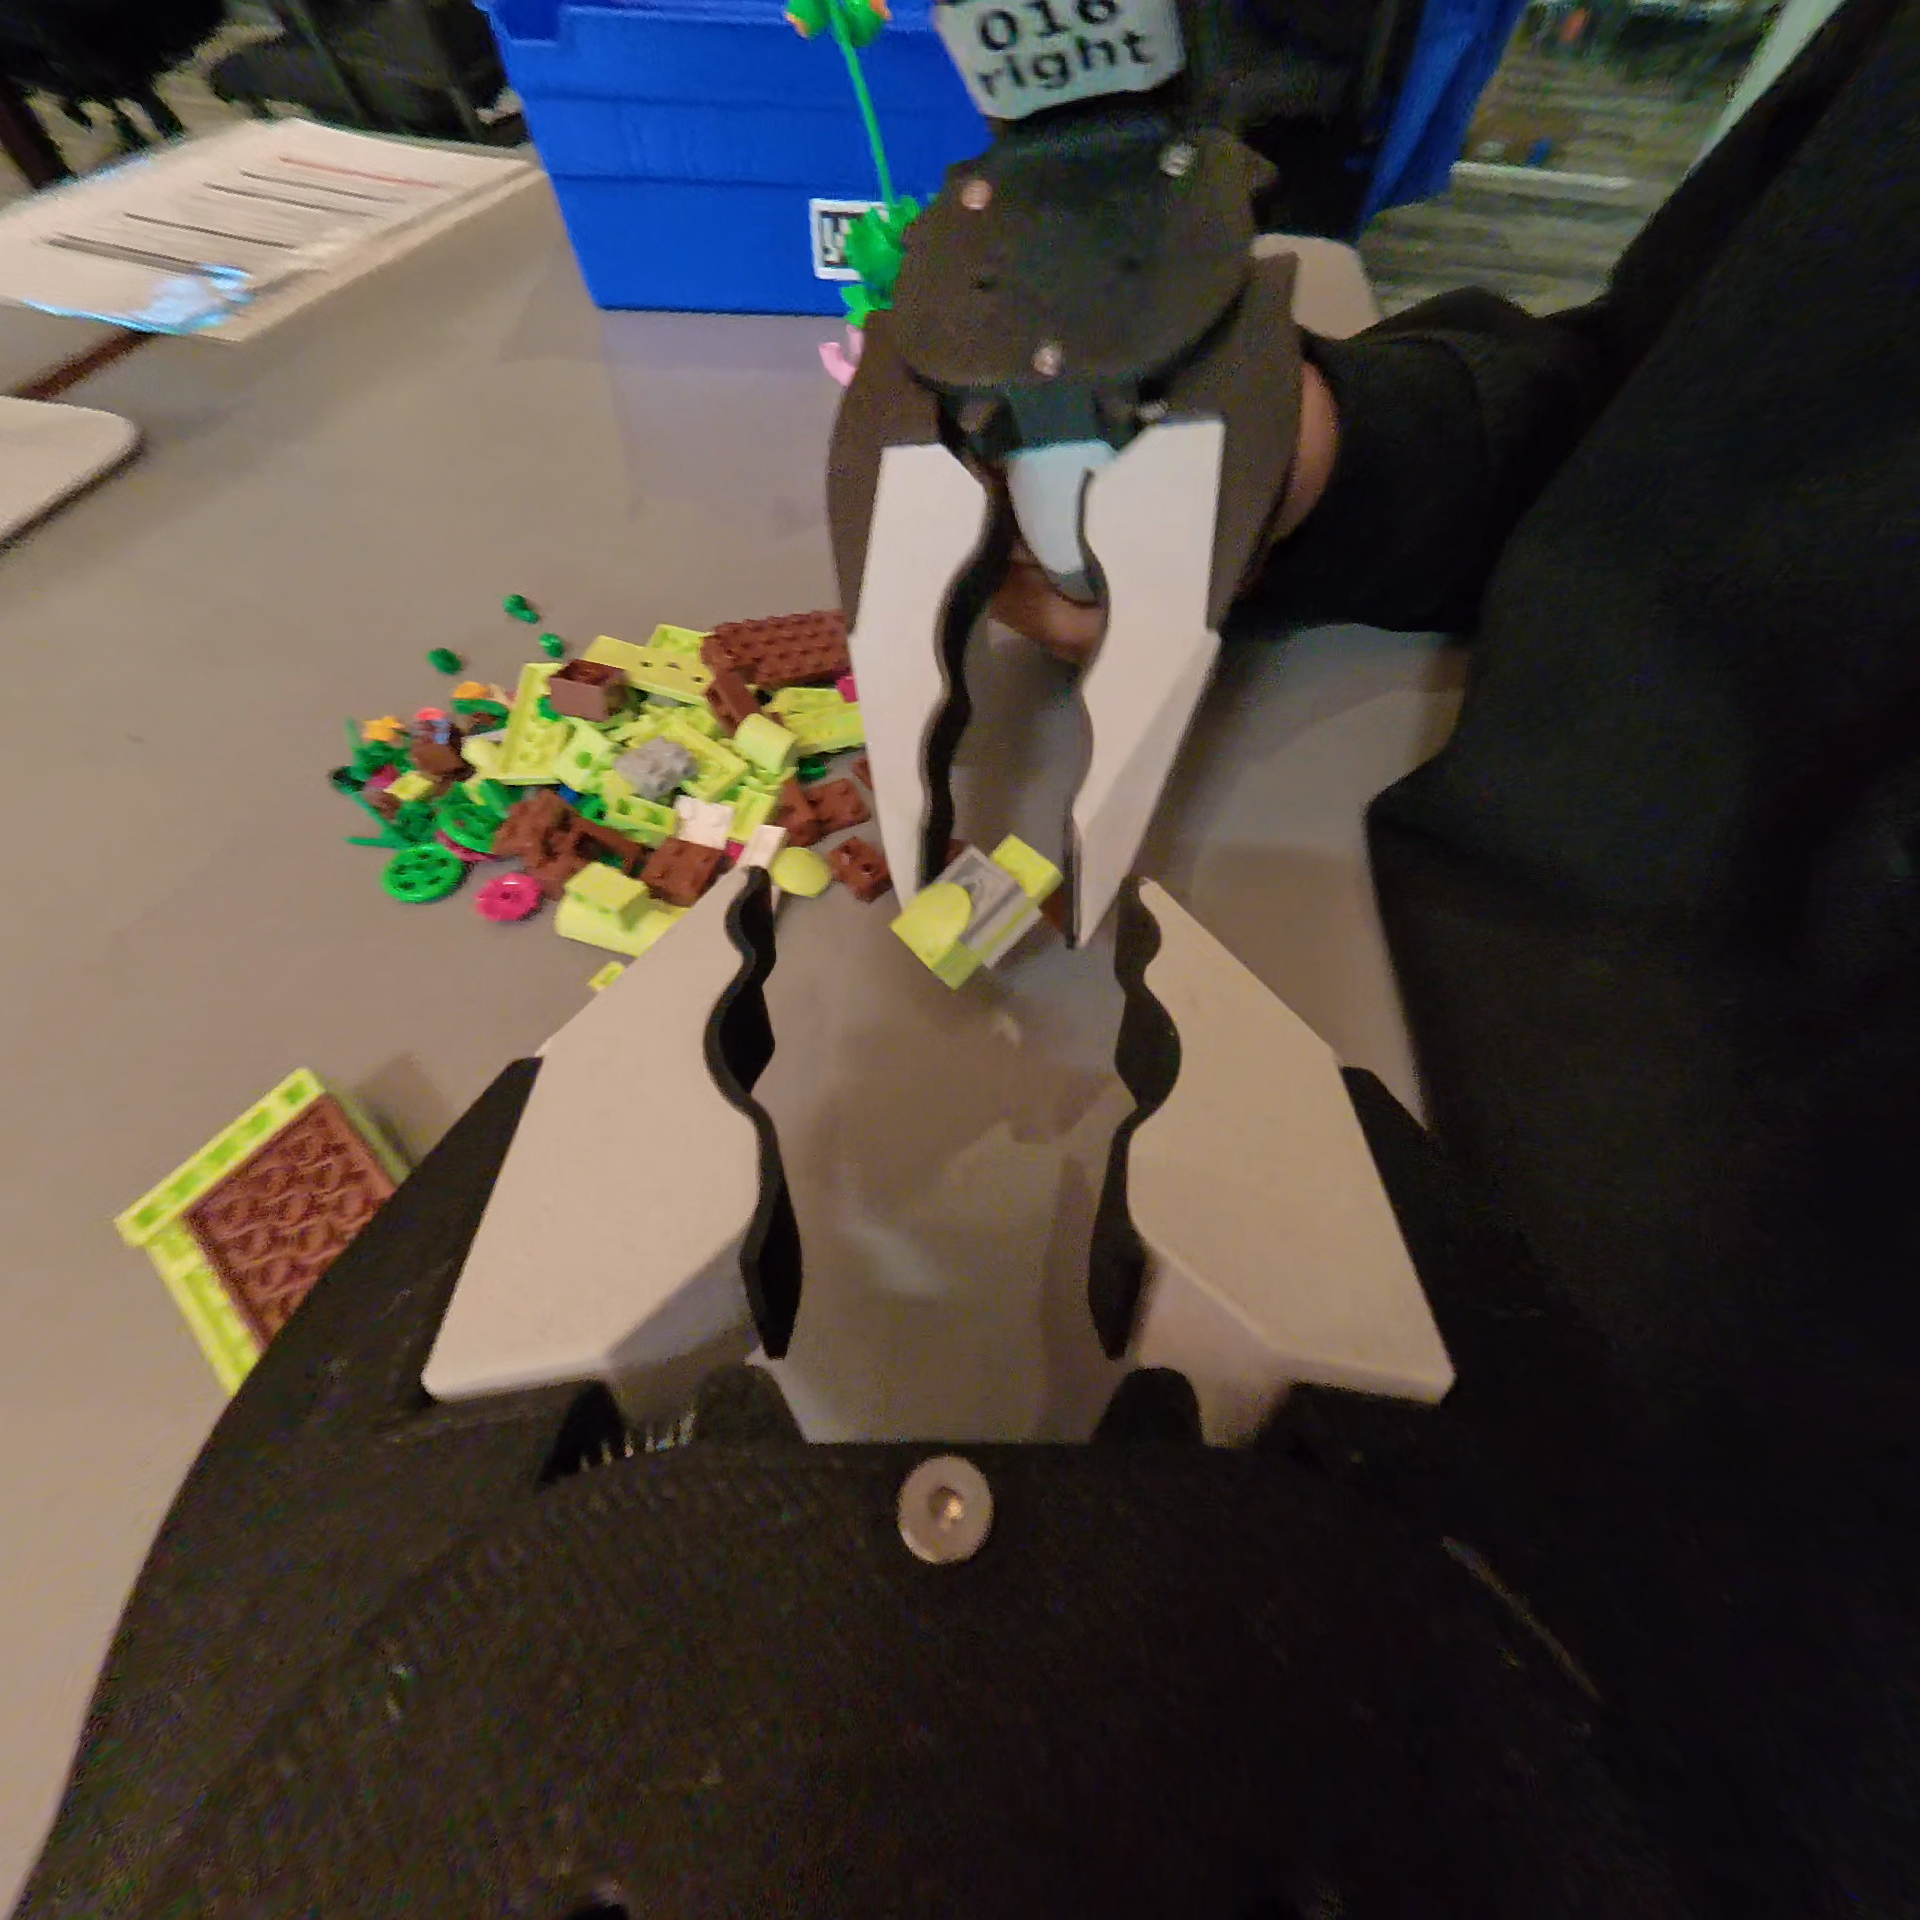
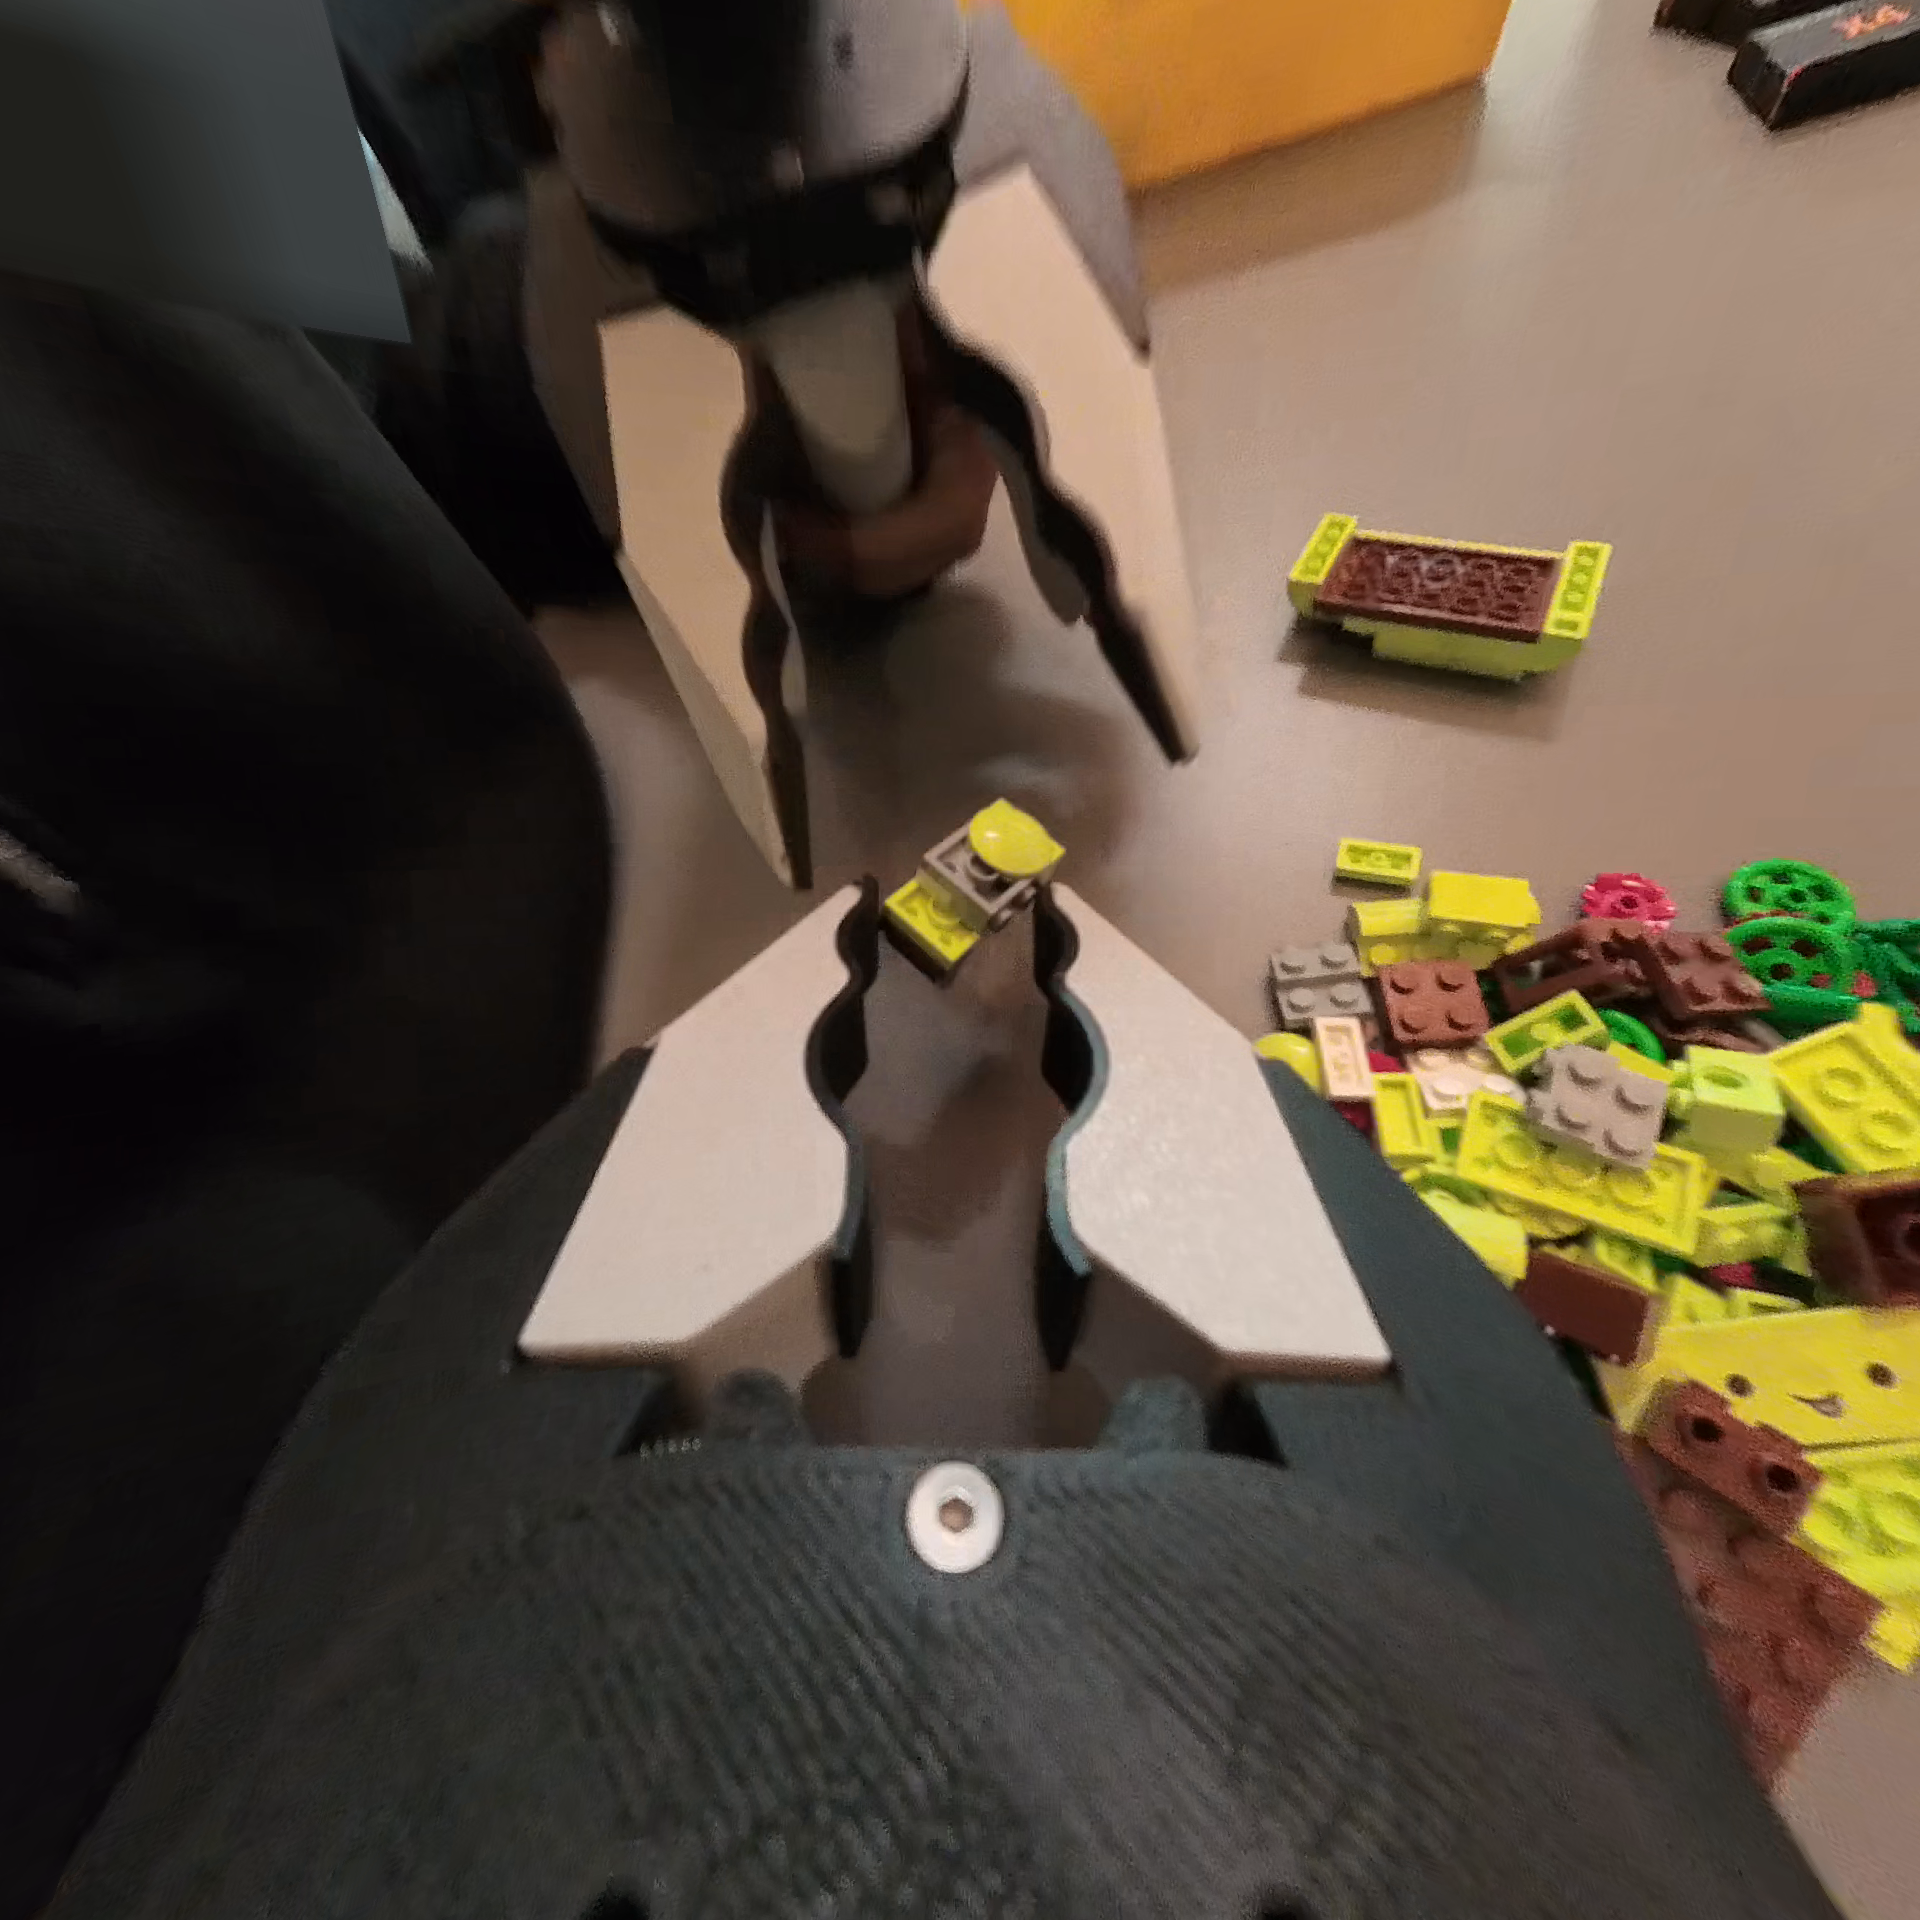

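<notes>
My right gripper [image 2: 954,896] is shut on a small lime and grey brick assembly [image 2: 961,899] and holds it tilted just above the grey table [image 2: 1455,364]. In the left wrist view the right gripper [image 1: 997,914] comes down from above with the assembly [image 1: 971,920] between its fingertips. My left gripper [image 1: 943,885] is open and empty, and its tips flank the assembly from the near side without touching it. It shows opposite in the right wrist view [image 2: 987,816], jaws wide apart.
A pile of lime, brown, grey and green bricks [image 1: 623,779] [image 2: 1610,1122] lies beside the grippers. A lime and brown plate assembly [image 1: 270,1205] [image 2: 1449,603] lies apart. A blue bin [image 1: 707,156], papers [image 1: 239,218] and a yellow bin [image 2: 1247,73] stand farther off. The grippers are tip to tip, or close to it.
</notes>
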Motion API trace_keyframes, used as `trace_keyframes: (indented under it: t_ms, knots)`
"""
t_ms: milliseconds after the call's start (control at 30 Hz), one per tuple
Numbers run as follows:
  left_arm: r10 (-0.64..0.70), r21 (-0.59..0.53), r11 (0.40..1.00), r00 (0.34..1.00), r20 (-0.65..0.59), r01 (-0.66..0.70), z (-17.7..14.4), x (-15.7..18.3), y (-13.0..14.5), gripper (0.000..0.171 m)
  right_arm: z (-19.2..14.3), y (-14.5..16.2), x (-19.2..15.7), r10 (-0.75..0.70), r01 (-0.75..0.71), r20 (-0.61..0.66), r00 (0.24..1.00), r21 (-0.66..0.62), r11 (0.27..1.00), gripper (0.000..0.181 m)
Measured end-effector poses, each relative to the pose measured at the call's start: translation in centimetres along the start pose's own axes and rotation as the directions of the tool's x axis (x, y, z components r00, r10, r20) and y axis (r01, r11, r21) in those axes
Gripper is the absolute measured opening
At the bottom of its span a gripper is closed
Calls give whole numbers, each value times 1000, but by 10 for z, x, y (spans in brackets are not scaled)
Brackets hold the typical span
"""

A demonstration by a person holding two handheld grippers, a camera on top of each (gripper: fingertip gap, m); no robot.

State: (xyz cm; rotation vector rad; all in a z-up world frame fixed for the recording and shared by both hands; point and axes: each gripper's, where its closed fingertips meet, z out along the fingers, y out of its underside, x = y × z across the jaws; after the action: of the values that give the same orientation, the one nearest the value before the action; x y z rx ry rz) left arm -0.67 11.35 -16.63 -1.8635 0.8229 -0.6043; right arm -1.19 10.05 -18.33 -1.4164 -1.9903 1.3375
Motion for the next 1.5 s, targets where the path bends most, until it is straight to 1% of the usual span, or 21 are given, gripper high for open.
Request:
trace_keyframes:
  t_ms: [167,233,267,333,367,433,467,500,533,567,667,767,833,967,1000,1067,1167,1233,1300,1400,1500]
  knots:
    - [-140,49,988,981,-136,148,0,13,-8,62,-19,-31,-10,150,-189,193,970,203,961,28]
    - [-236,81,962,946,-223,259,-1,18,-15,60,-26,-42,-10,180,-245,241,954,272,931,28]
    - [-290,96,940,915,-281,328,-2,21,-18,60,-28,-46,-8,189,-262,251,949,301,917,28]
    - [-405,122,866,823,-399,486,-5,23,-28,60,-31,-51,-4,192,-269,239,952,347,898,28]
    - [-456,129,812,758,-467,569,-7,22,-34,58,-32,-53,-4,182,-258,230,956,364,895,28]
    - [-526,140,677,608,-595,723,-16,14,-48,53,-33,-56,-4,152,-220,196,969,395,892,27]
    - [-546,141,607,539,-641,782,-19,8,-53,47,-33,-58,-4,131,-193,174,976,410,891,28]
    - [-564,130,561,493,-663,817,-20,4,-54,36,-34,-61,-3,108,-164,151,983,430,888,27]
    - [-569,128,546,478,-669,828,-19,2,-54,22,-35,-63,-3,90,-137,125,988,447,884,28]
    - [-570,138,539,481,-666,831,-19,1,-54,13,-36,-64,-2,73,-112,102,992,457,882,27]
    - [-568,193,559,543,-619,806,-18,-3,-54,12,-35,-63,1,45,-60,44,998,459,887,27]
    - [-554,227,583,586,-591,780,-19,-4,-54,12,-34,-63,3,45,-53,30,999,457,888,27]
    - [-553,241,581,594,-584,777,-19,-6,-54,11,-32,-61,4,48,-52,20,999,442,896,28]
    - [-571,262,575,609,-550,775,-20,-14,-50,11,-31,-56,11,67,-58,-7,998,416,907,43]
    - [-573,266,586,623,-533,766,-19,-15,-49,11,-33,-57,13,84,-75,-2,996,426,902,43]
    - [-566,272,634,674,-475,724,-16,-16,-45,11,-41,-60,17,136,-136,34,990,461,877,41]
    - [-529,270,731,770,-356,627,-9,-15,-37,11,-50,-63,21,230,-272,146,962,494,826,39]
    - [-497,266,770,806,-321,580,-7,-12,-36,12,-51,-62,23,273,-338,201,941,493,802,39]
    - [-475,258,797,830,-293,547,-5,-10,-35,12,-48,-59,23,287,-360,222,932,473,804,39]
    - [-439,242,832,859,-264,499,-3,-6,-34,12,-40,-54,17,272,-346,225,935,426,836,34]
    - [-413,225,856,877,-246,466,-1,-2,-32,12,-37,-53,12,246,-319,222,944,412,854,18]
